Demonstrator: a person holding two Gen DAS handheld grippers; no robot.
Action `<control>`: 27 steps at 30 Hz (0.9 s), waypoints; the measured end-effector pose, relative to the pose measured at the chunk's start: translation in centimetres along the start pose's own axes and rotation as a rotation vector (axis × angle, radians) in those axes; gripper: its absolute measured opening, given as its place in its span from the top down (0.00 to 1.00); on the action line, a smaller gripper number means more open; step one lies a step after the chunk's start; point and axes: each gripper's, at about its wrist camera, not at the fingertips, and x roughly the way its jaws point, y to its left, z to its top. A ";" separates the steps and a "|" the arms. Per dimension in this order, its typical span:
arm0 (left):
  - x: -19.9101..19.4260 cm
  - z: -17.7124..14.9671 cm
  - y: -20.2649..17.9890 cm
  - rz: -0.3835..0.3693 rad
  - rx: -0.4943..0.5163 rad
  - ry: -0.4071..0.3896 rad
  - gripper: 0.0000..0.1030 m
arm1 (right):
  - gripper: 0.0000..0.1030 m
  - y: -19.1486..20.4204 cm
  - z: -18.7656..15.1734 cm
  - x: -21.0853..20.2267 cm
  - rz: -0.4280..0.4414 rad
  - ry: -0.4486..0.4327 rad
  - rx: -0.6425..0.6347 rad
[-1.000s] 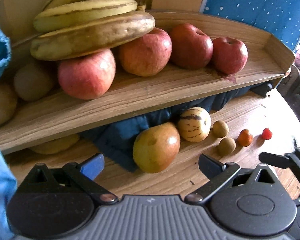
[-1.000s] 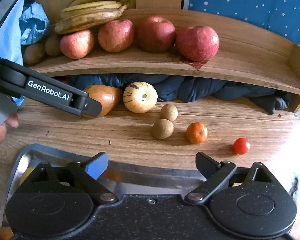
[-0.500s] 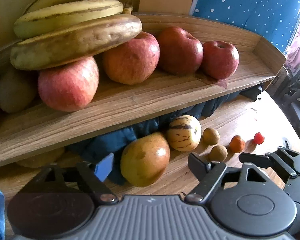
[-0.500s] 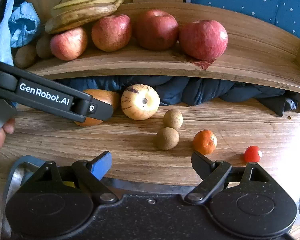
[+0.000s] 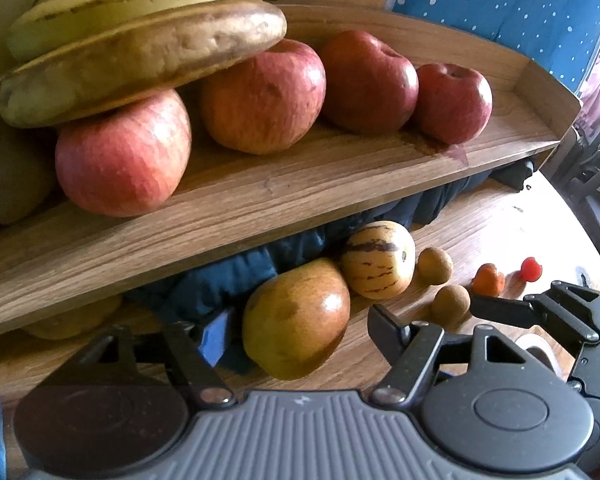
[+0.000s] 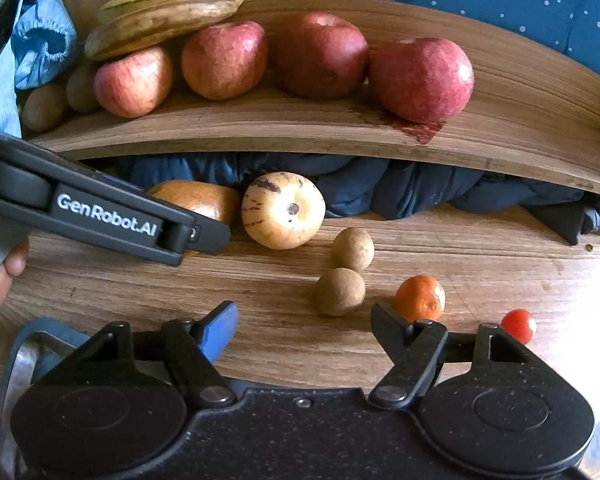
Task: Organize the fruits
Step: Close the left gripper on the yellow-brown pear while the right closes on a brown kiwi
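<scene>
Wooden shelf carries the sorted apples and bananas, so loose fruit stays below on the surface. Left gripper straddles the pear, jaws closing but not yet pressing. Right gripper is closing too, empty, near a brown round fruit, probably next to go.

My left gripper is closing with the pear between its jaws, pads not yet pressing. Just right of the pear lies a striped melon, then two brown fruits, a tangerine and a tomato. Apples and bananas fill the shelf above.
</scene>
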 end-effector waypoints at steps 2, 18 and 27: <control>0.2 0.1 -0.1 -0.001 -0.001 0.001 0.27 | 0.29 0.0 0.1 0.1 -0.002 0.000 -0.002; 0.5 0.3 -0.4 -0.021 -0.004 -0.001 0.37 | 0.45 -0.3 1.0 1.5 -0.043 0.000 -0.029; 0.9 0.5 0.0 -0.015 -0.010 0.004 0.42 | 0.53 -0.3 1.2 1.7 -0.053 -0.005 -0.039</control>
